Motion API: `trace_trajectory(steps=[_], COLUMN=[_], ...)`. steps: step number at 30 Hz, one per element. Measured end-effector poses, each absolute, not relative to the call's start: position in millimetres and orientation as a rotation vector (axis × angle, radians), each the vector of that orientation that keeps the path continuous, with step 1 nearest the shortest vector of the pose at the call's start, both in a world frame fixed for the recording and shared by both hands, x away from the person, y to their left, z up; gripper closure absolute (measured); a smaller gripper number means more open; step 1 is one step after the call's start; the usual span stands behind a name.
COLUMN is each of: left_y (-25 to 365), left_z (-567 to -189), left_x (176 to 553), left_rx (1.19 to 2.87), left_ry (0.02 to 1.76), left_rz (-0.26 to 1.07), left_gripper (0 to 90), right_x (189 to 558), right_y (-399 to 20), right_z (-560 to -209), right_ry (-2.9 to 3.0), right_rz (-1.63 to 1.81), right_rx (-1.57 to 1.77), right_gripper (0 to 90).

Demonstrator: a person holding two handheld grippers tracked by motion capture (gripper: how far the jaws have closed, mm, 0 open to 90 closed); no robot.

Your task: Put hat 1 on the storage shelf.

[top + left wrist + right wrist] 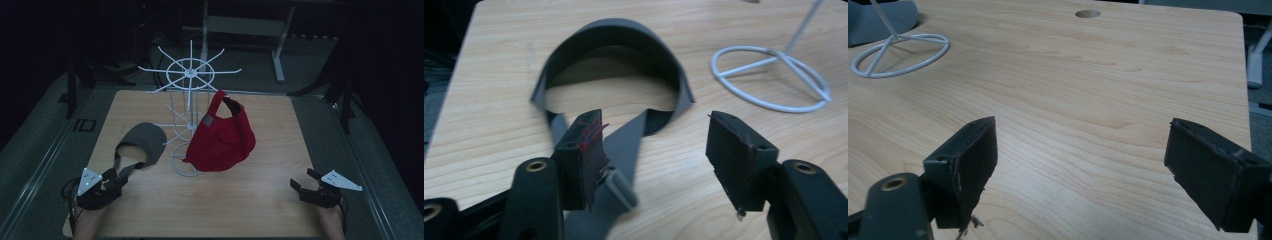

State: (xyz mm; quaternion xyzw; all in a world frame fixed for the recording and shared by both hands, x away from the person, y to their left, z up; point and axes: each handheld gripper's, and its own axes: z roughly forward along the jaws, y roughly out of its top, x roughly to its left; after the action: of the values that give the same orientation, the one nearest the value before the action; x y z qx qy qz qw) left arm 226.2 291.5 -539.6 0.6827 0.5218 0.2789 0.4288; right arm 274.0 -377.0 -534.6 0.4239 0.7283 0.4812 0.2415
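A grey visor cap (142,142) lies flat on the wooden table (260,200), at the left. Its strap (624,145) runs back toward my left gripper (112,181). In the left gripper view that gripper (656,135) is open, and the strap passes beside its left jaw with the buckle low between the jaws; neither pad presses on it. A red cap (220,137) hangs on the white wire rack (190,75) at the table's middle. My right gripper (303,179) rests low over the front right of the table, open (1085,135), with bare wood between its jaws.
The rack's round wire base (774,80) stands just right of the grey cap and far left in the right gripper view (898,52). A round hole (1087,13) sits near the table's far edge. Dark floor, stands and a white desk frame (280,55) surround the table.
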Motion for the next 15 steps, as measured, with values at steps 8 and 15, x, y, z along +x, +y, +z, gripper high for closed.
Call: trace_trajectory(steps=[8, 15], left_y=[300, 297], left_z=[-555, -559], left_x=[249, 261], left_rx=[1.792, 1.857], left_ry=[1.403, 1.405], left_rz=[0.673, 0.664], left_gripper=[24.8, 25.3], right_x=[275, 275], right_y=[-376, -376], right_z=[-535, -535], right_ry=[1.995, 1.998], right_rz=[1.323, 1.325], right_rx=[1.159, 1.162], right_gripper=[13.6, 13.6])
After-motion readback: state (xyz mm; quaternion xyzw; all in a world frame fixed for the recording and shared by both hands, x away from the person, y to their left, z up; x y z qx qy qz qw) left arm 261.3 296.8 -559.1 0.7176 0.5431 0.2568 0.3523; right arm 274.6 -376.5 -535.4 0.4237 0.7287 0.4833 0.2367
